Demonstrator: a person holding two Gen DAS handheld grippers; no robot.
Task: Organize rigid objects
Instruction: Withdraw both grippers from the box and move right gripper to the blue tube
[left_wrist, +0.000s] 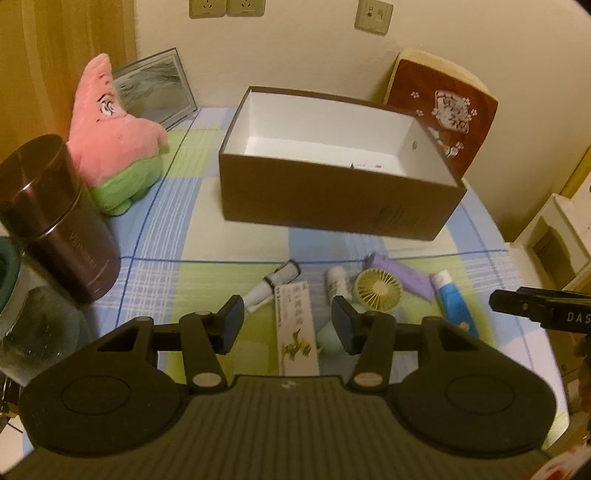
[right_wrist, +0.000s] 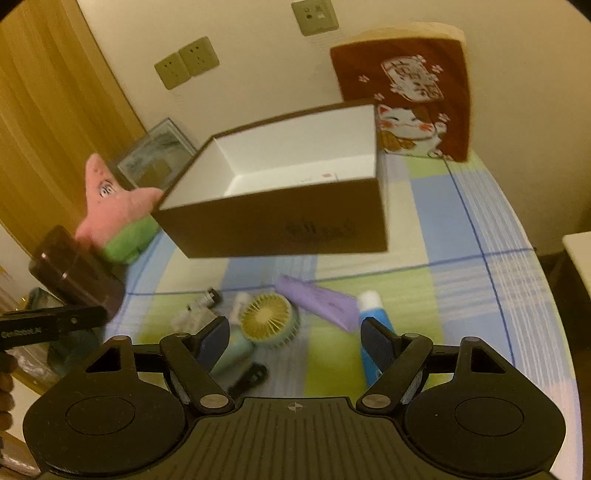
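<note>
Where plaid tablecloth (left_wrist: 236, 236) meets cream wall (left_wrist: 295, 48), brown box (left_wrist: 332, 199) sits.

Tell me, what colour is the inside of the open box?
White inside the open box, brown outside; the left wrist view shows it best.

Open brown box (left_wrist: 332, 206), white inside, upright mid-table. In front, loose cluster lying flat: white carton (left_wrist: 295, 328), small spray bottle (left_wrist: 271, 284), white bottle (left_wrist: 336, 282), yellow-green mini fan (left_wrist: 376, 290), purple tube (left_wrist: 402, 277), blue tube (left_wrist: 452, 299).
</note>
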